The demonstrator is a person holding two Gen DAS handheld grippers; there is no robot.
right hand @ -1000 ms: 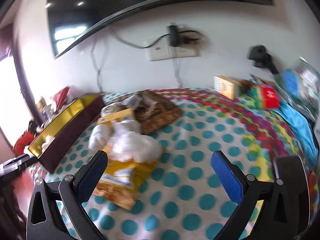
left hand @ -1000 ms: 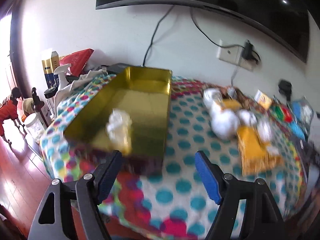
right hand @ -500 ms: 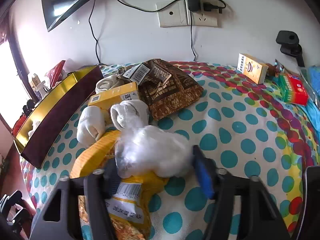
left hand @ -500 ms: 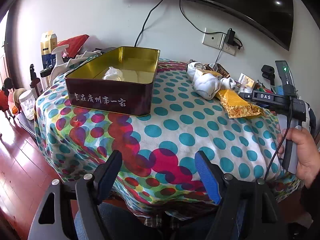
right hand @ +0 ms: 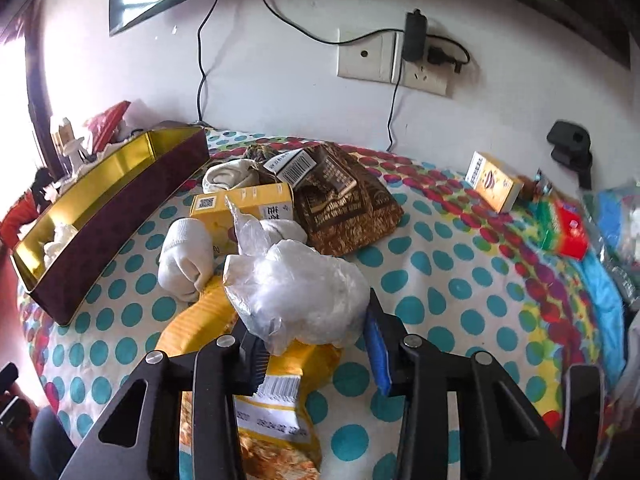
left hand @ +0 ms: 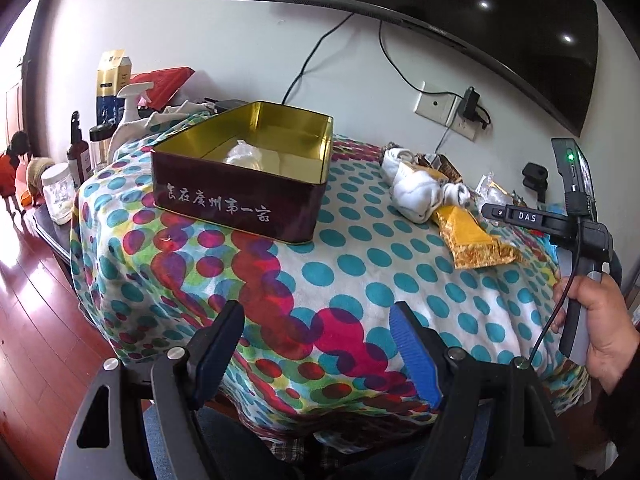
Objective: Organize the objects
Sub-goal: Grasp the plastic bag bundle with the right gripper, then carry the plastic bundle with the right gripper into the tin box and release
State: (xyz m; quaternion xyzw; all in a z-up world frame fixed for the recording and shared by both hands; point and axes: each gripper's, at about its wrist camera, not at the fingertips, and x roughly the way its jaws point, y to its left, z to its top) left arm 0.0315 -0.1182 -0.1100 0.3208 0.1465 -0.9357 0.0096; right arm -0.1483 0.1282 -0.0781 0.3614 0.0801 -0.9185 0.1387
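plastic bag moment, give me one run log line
right tool: shut on plastic bag | left tool: open, free | tin box: one bag inside

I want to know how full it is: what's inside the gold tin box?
Inside the tin box, one crumpled white plastic bundle lies on the gold floor. The near wall hides the floor just behind it, so more could sit there.

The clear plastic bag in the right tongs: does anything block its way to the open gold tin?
Nothing visible blocks it. The right tongs grip the clear plastic bag above the yellow snack packet. White socks lie low between it and the gold tin, whose top is open.
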